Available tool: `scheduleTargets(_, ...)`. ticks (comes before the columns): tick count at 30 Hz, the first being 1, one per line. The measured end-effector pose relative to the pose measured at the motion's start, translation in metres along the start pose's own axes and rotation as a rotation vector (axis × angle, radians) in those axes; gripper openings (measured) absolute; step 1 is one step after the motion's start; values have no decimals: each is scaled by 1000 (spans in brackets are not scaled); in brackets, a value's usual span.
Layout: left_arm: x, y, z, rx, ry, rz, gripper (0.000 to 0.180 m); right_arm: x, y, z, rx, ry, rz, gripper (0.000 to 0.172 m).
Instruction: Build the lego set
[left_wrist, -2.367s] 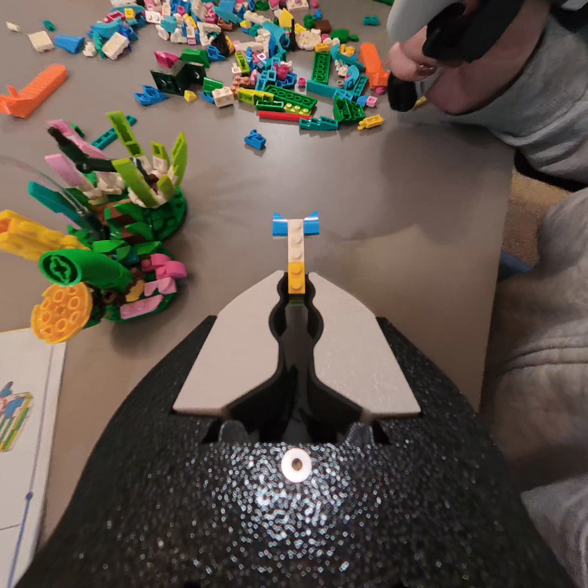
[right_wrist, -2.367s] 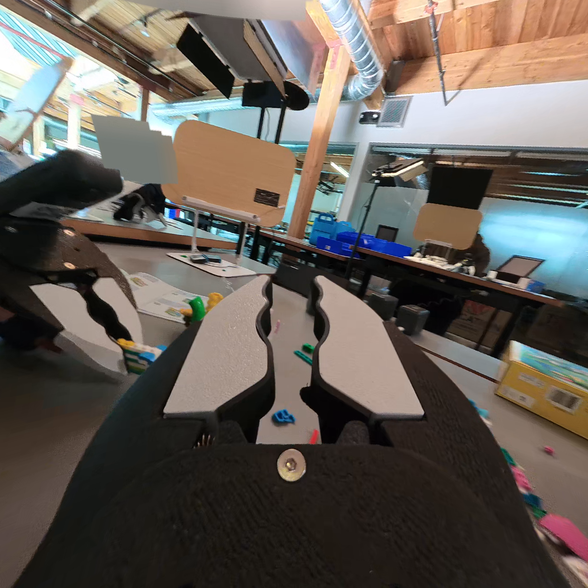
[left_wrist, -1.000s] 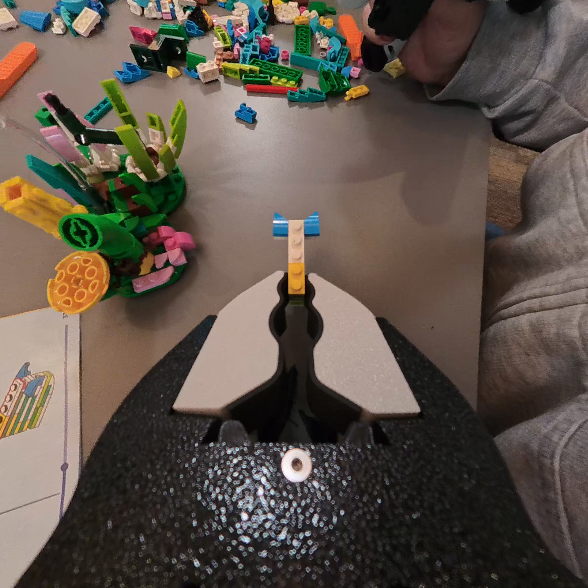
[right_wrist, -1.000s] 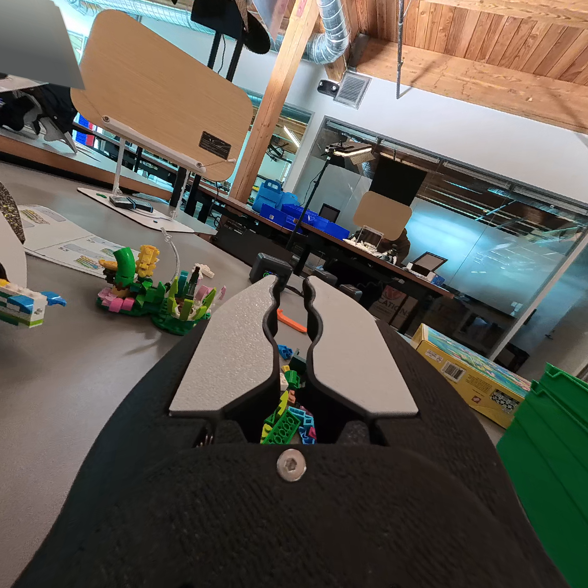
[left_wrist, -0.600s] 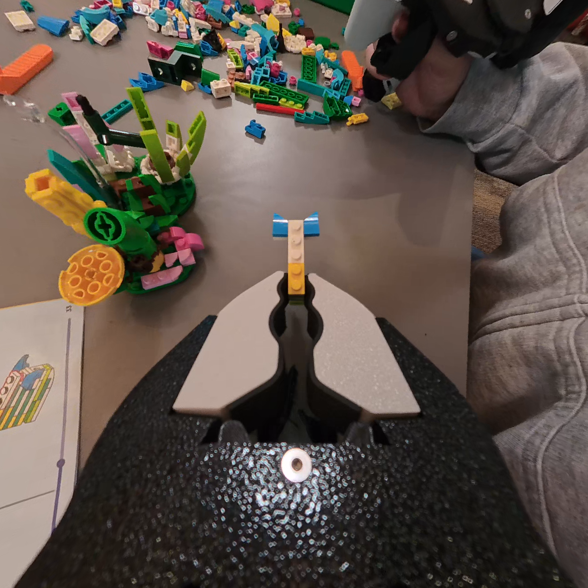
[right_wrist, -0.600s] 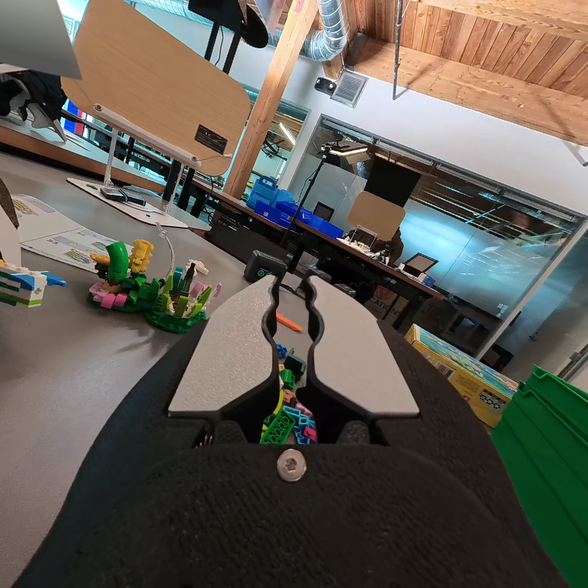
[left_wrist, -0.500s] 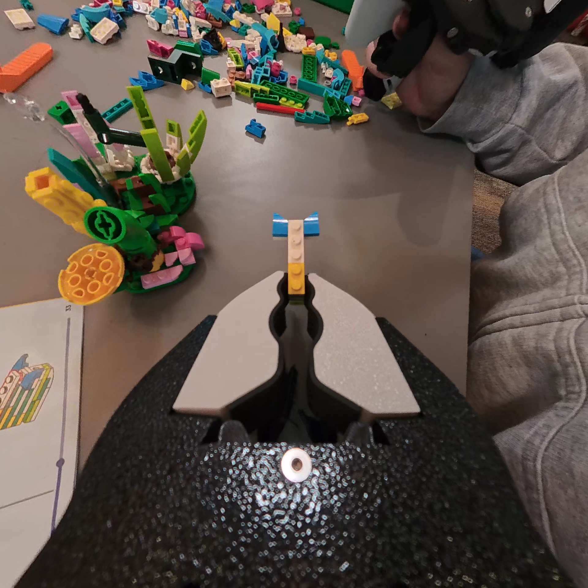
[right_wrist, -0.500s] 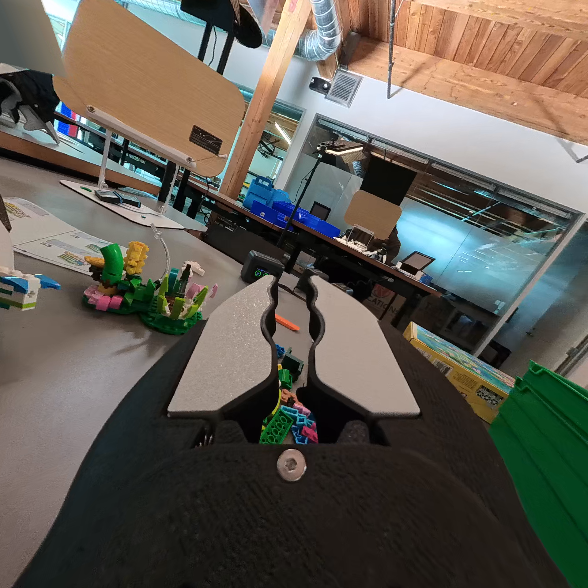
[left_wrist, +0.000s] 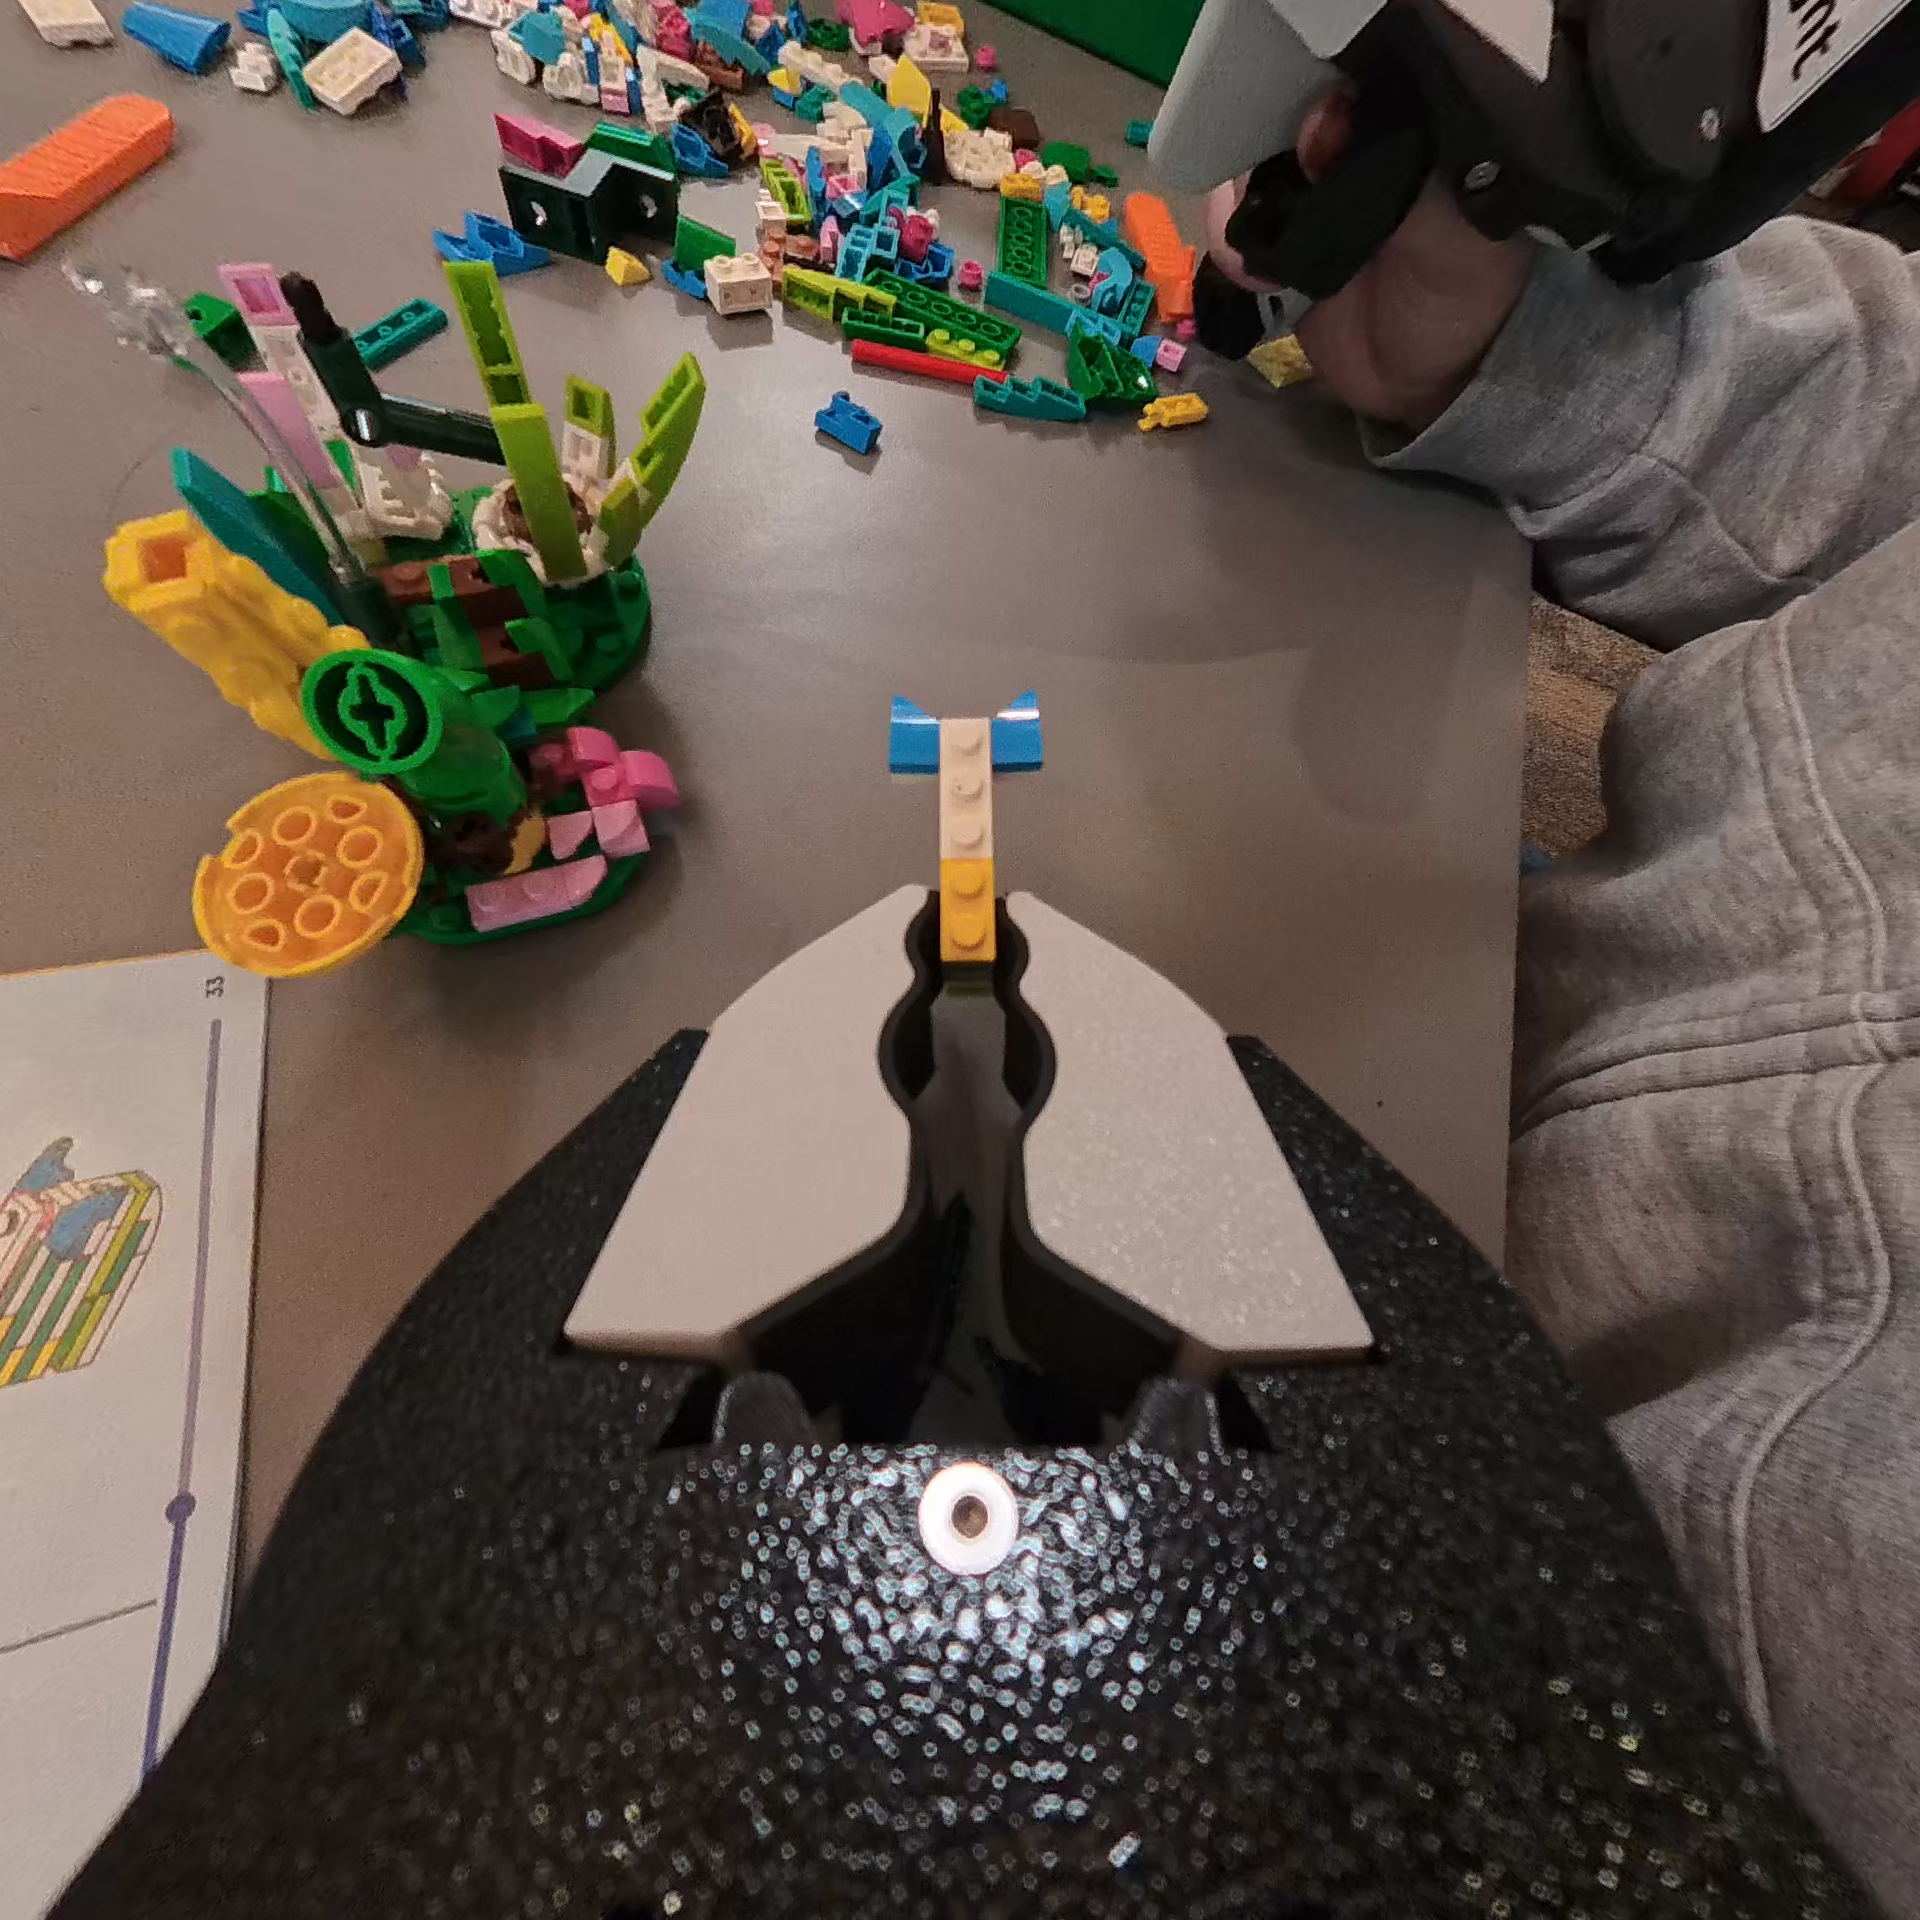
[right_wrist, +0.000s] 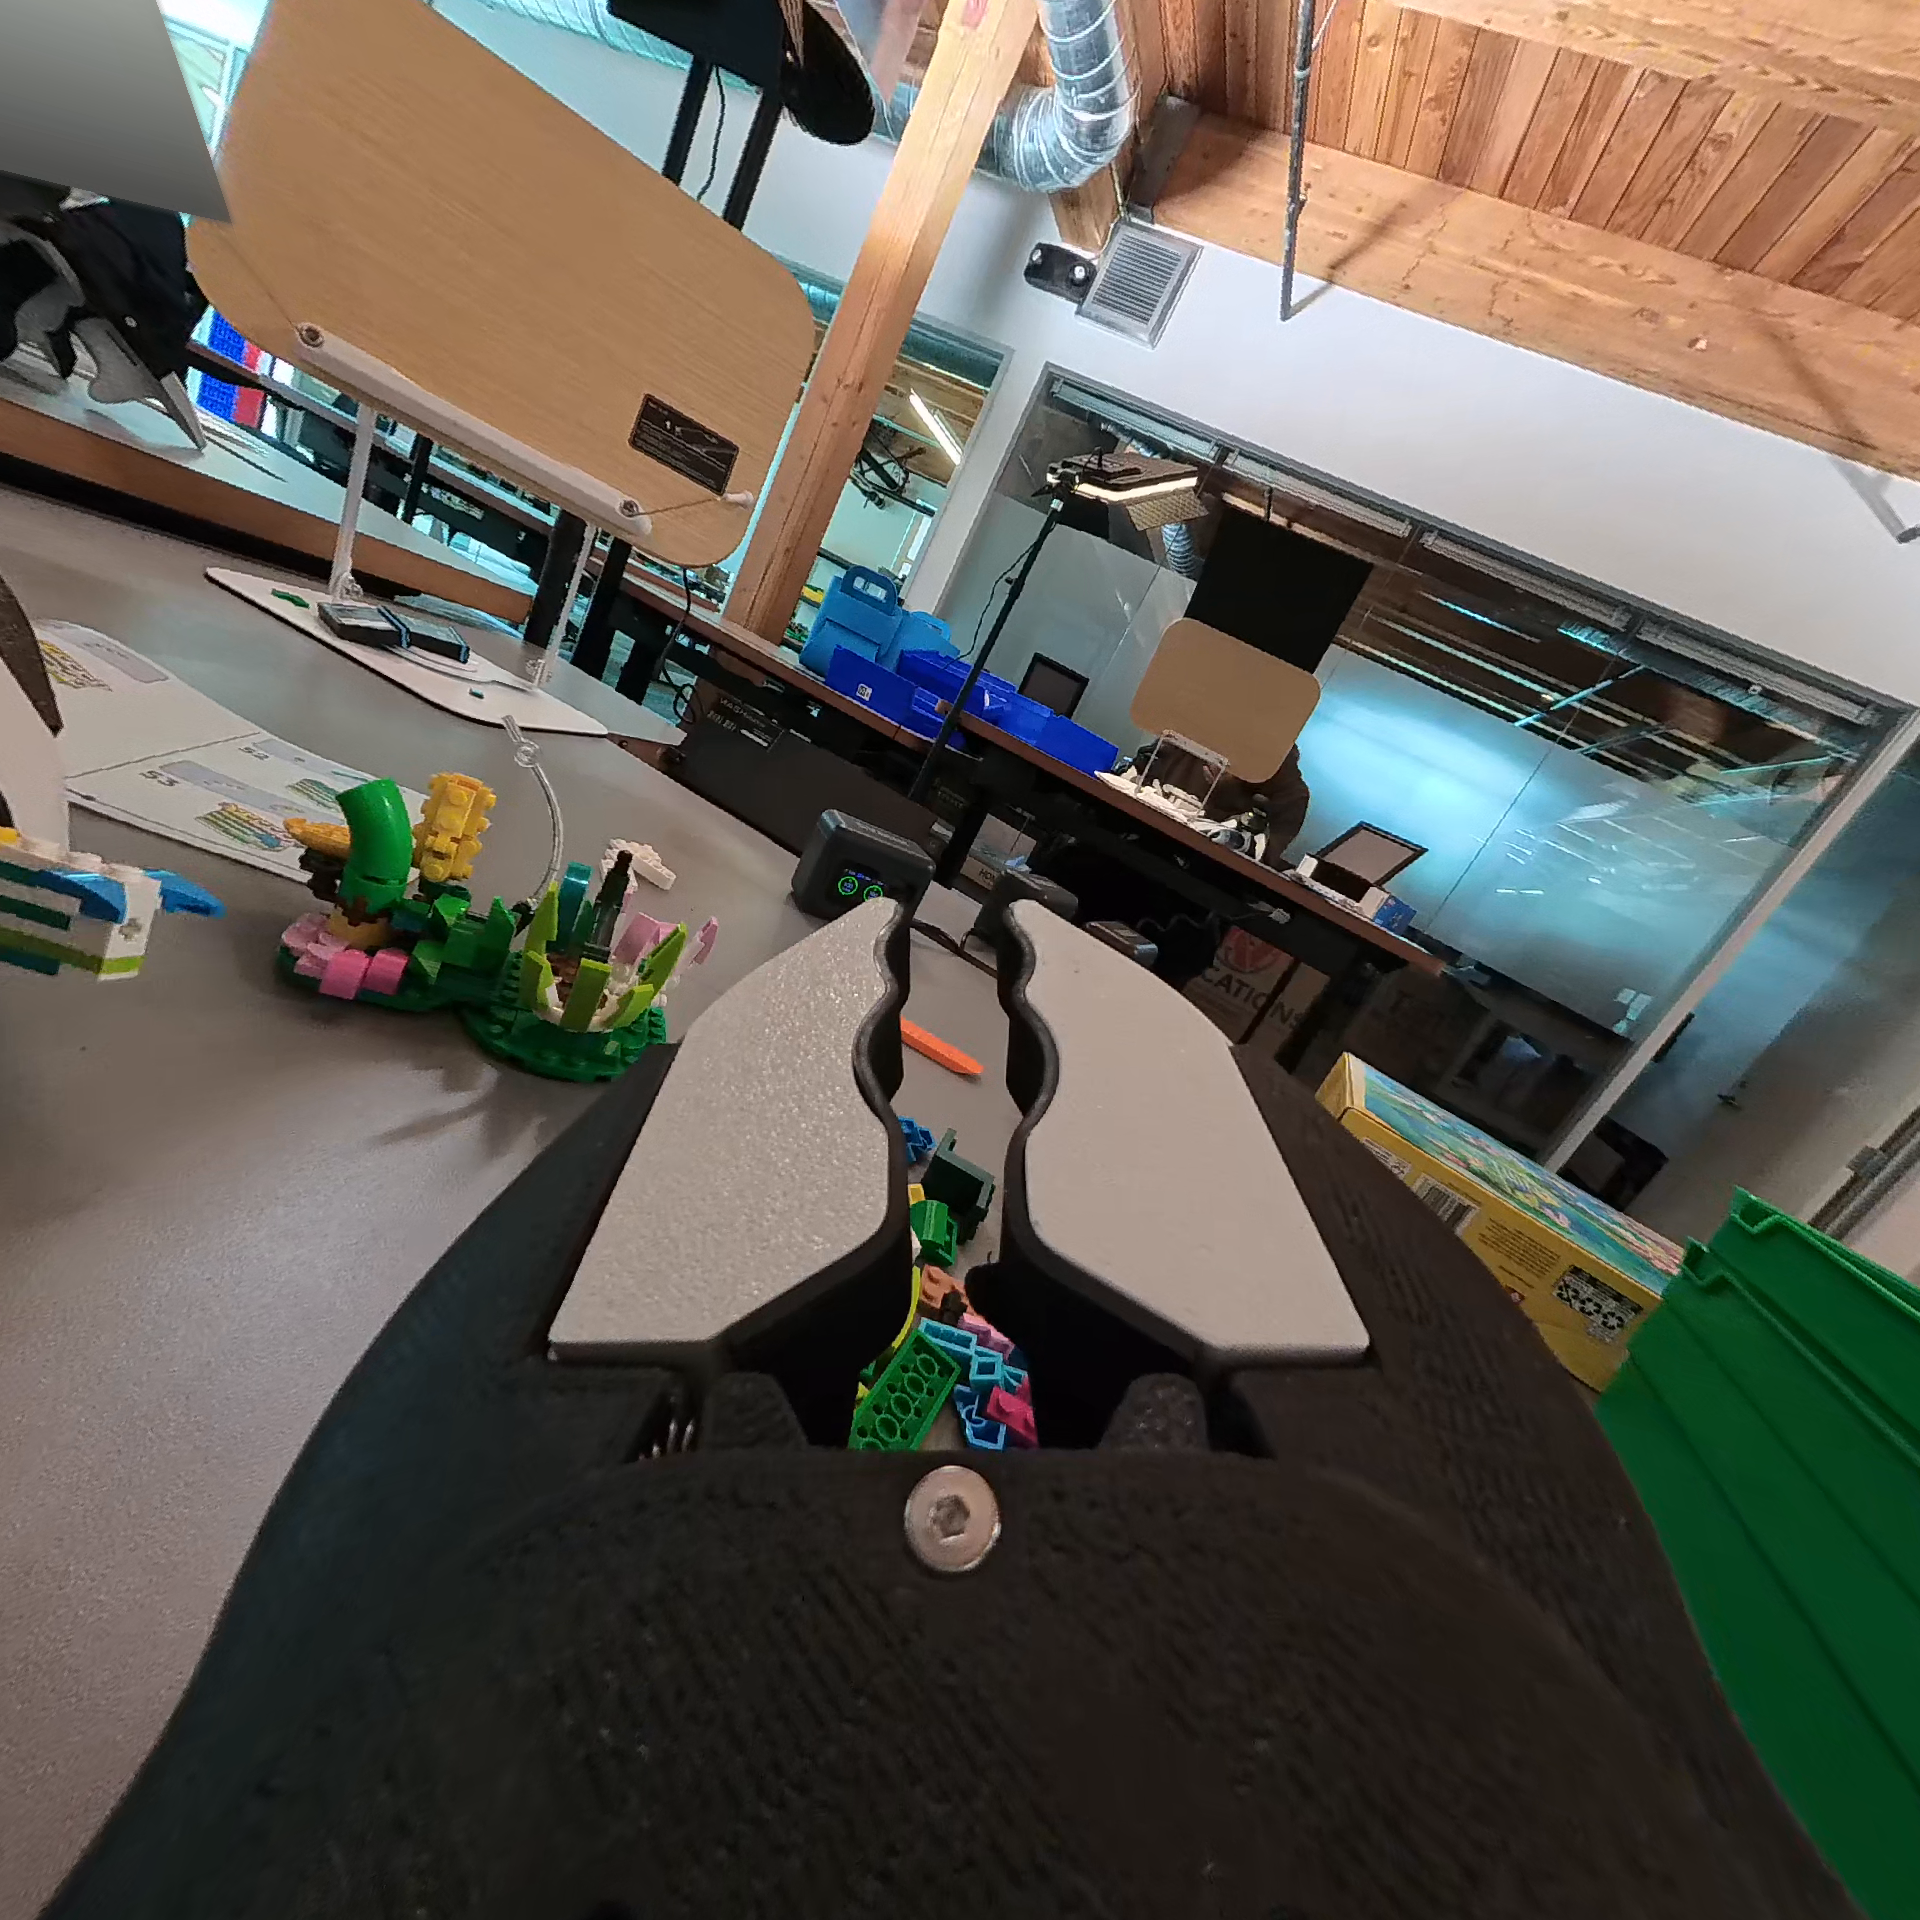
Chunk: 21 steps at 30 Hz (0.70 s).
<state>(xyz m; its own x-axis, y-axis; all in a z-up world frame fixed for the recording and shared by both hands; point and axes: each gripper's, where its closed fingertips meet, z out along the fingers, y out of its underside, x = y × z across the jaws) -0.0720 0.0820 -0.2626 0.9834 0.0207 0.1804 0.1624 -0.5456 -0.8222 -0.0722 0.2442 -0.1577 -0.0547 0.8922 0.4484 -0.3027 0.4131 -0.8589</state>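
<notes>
My left gripper (left_wrist: 966, 914) is shut on a small brick assembly (left_wrist: 966, 821): a yellow plate between the pads, then a white strip with blue wedges at its far end, held above the grey table (left_wrist: 1143, 582). The same assembly (right_wrist: 73, 914) shows at the left edge of the right wrist view. My right gripper (right_wrist: 951, 920) is open and empty, low over a pile of loose bricks (right_wrist: 940, 1340). In the left wrist view that gripper sits at the top right in a person's hand (left_wrist: 1382, 301), beside the pile (left_wrist: 914, 239).
A built brick flower model (left_wrist: 416, 644) stands left of the held assembly; it also shows in the right wrist view (right_wrist: 468, 935). An instruction booklet (left_wrist: 94, 1299) lies at the left. An orange brick separator (left_wrist: 78, 171), a yellow box (right_wrist: 1496, 1216) and a green bin (right_wrist: 1787, 1475) are nearby. Tip to tip, the grippers are about 20 cm apart.
The right gripper swung from near the left gripper over to the loose brick pile and lowered toward it, staying open. The left gripper kept its hold on the assembly, shifting slightly.
</notes>
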Motion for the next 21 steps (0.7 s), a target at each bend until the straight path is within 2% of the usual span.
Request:
scheduleTargets(1, 0, 0, 0, -2, -1, 1, 9, 0, 0, 0, 1, 0, 0, 14)
scheduleTargets(21, -4, -1, -1, 12, -4, -35, 8, -5, 0, 1, -4, -18, -37, 12)
